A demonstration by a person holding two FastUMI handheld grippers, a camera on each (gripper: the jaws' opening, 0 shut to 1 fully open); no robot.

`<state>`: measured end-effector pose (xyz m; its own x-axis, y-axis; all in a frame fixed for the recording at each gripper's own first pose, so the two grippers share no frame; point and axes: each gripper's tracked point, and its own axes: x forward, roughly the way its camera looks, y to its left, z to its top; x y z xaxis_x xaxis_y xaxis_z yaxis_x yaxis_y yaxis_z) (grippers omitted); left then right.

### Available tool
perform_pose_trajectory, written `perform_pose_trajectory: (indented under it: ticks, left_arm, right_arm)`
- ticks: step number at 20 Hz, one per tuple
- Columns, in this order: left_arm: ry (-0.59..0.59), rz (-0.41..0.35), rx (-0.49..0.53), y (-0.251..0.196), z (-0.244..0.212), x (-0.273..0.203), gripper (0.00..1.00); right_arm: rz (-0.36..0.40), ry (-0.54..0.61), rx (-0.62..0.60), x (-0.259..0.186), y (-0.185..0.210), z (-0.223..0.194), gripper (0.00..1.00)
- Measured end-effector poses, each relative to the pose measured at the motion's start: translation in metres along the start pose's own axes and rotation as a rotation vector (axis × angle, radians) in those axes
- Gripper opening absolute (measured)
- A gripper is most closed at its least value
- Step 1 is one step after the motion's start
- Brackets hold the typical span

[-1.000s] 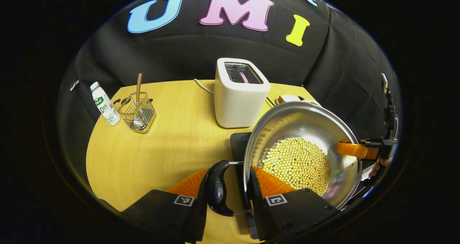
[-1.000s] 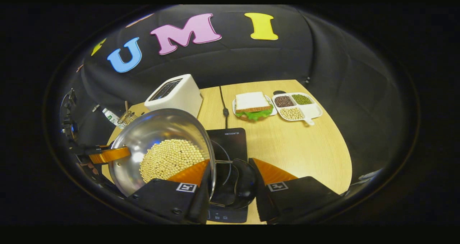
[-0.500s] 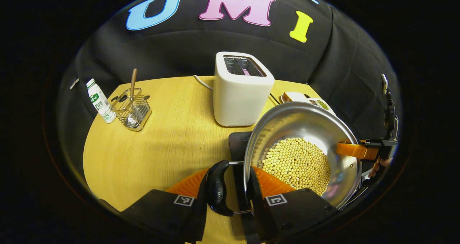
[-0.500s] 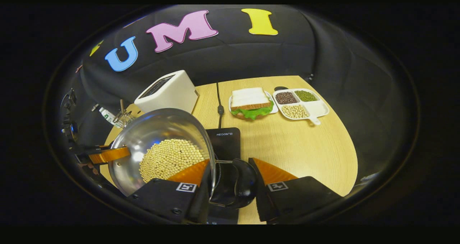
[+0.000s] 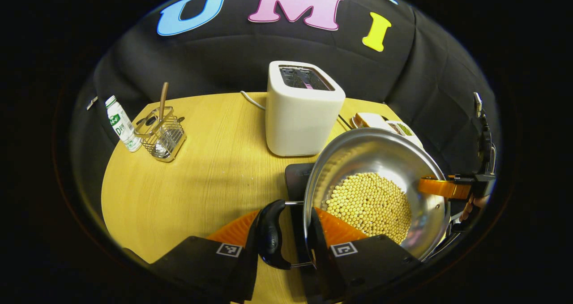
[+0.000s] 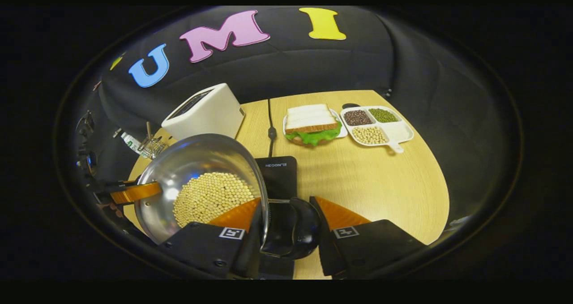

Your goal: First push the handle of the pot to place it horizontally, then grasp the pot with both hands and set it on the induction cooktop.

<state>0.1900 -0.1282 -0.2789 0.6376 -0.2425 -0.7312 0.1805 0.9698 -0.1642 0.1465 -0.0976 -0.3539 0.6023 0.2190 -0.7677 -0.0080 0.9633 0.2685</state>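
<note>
Evidently both handles lie level. Each hand-held gripper, left [image 5: 288, 239] and right [image 6: 288, 232], is clamped on the pot [image 5: 376, 192], held above the cooktop [image 6: 277, 176]; setting down remains.

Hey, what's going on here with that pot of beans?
A person is carrying a steel pot of pale beans with two handheld grippers. The left gripper is clamped on one black handle, and the right gripper on the opposite handle. The pot hangs above the black induction cooktop on the wooden table, in front of a white toaster. It isn't set down yet.
</note>
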Motion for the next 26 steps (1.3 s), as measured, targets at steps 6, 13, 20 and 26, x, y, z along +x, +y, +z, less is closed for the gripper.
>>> perform_pose_trajectory:
  ticks: [6,13,20,26]
  left_arm:
    - [0.007,-0.002,0.0,0.0,-0.001,0.0,0.57]
    - [0.013,0.0,-0.012,0.0,-0.003,0.0,0.6]
    - [0.022,0.008,-0.036,-0.004,-0.013,0.0,0.86]
    - [-0.025,0.017,0.015,-0.007,-0.003,-0.015,0.96]
  right_arm:
    - [0.002,0.005,0.019,-0.001,0.0,0.0,0.57]
    - [-0.004,0.012,0.038,-0.003,-0.001,-0.001,0.57]
    - [-0.069,-0.011,0.052,-0.006,-0.009,0.005,0.92]
    - [-0.105,-0.034,0.076,-0.017,-0.016,0.01,0.99]
